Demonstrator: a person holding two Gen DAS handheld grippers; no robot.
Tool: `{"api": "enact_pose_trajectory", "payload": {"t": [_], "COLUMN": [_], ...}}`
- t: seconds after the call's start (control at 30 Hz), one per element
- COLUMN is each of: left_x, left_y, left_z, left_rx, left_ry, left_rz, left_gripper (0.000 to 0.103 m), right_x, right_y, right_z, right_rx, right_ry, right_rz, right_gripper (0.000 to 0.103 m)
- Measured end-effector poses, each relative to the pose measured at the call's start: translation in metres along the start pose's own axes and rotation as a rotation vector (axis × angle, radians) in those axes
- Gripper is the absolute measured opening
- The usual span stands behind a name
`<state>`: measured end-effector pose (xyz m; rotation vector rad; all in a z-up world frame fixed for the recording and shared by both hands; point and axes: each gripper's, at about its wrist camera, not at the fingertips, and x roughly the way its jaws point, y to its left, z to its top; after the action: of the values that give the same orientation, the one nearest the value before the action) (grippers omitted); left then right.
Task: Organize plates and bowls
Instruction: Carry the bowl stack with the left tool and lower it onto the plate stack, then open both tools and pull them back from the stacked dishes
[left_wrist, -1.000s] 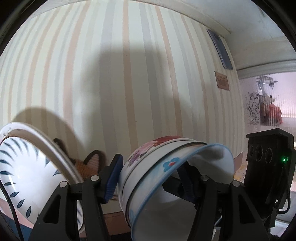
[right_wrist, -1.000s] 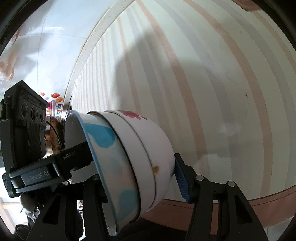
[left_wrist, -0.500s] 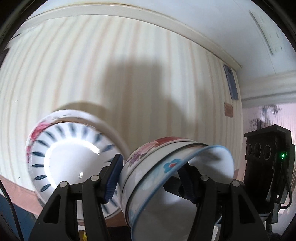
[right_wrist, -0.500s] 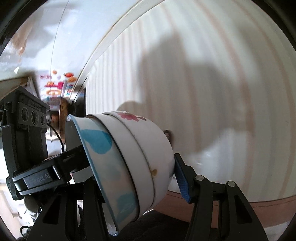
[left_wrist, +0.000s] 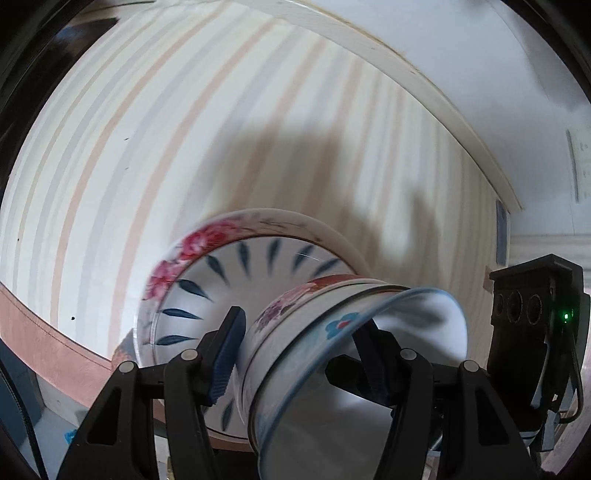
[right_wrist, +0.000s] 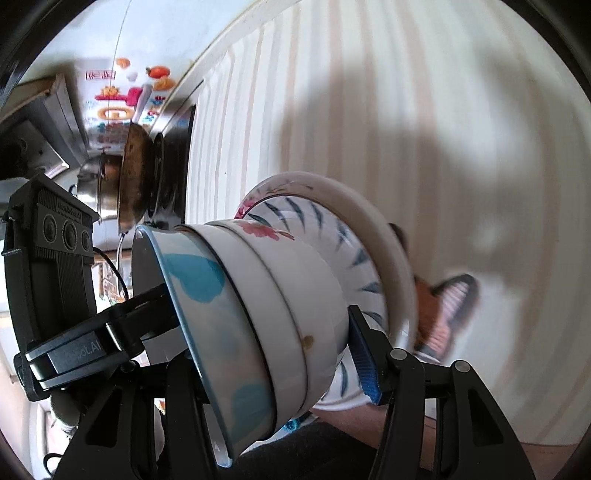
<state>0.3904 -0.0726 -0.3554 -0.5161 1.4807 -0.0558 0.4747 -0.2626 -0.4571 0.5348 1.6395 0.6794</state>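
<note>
A nested stack of bowls (left_wrist: 325, 354), the inner one white with blue blobs and the outer ones floral, is gripped by both grippers. My left gripper (left_wrist: 306, 354) is shut on its wall, one finger outside, one inside. My right gripper (right_wrist: 266, 332) is shut on the same bowl stack (right_wrist: 258, 314) from the other side. Just beyond stands a larger stack: a white bowl with dark blue leaf marks (left_wrist: 221, 284) inside a rose-rimmed dish (left_wrist: 192, 243). It also shows in the right wrist view (right_wrist: 332, 229).
A striped cloth (left_wrist: 184, 129) with a pink border (left_wrist: 44, 339) fills the background. A butterfly-patterned item (right_wrist: 443, 314) lies behind the dish. Dark pans and a steel pot (right_wrist: 140, 173) stand at the left. Each view shows the other gripper's black camera block (left_wrist: 532, 332).
Both grippers, still holding the small bowl stack, have swung toward the leaf-marked bowl, which has come from the left edge to just behind the held stack. The pans have come into view.
</note>
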Motion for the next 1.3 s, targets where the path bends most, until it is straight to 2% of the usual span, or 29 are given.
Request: {"api": "enact_pose_trajectory", "payload": {"t": [0.47,0.9,1.13,1.3], "left_x": [0.010,0.013,0.007,-0.006], "left_y": [0.024,0.025,0.018,0.010], "left_z": [0.007,0.006,0.003,-0.004], "left_rx": [-0.041,-0.040,0.002,0.052], "left_ry": [0.022,0.015,-0.002,-0.049], "left_rz": [-0.001,-0.005,0.047,0.124], "left_gripper": [0.057,0.057,0.057,0.057], "right_x": [0.029,0.032,0.031,0.026], "right_y": [0.011,0.013,0.017,0.023], "right_z": [0.006,0.003,0.001,-0.004], "right_rx": [-0.018,-0.019,-0.027,-0.058], "right_ry": [0.061,0.046,0.034,0.011], "right_rz": [-0.062,-0.085,-0.100,-0.152], "right_gripper": [0.057,0.057,0.058,0.061]}}
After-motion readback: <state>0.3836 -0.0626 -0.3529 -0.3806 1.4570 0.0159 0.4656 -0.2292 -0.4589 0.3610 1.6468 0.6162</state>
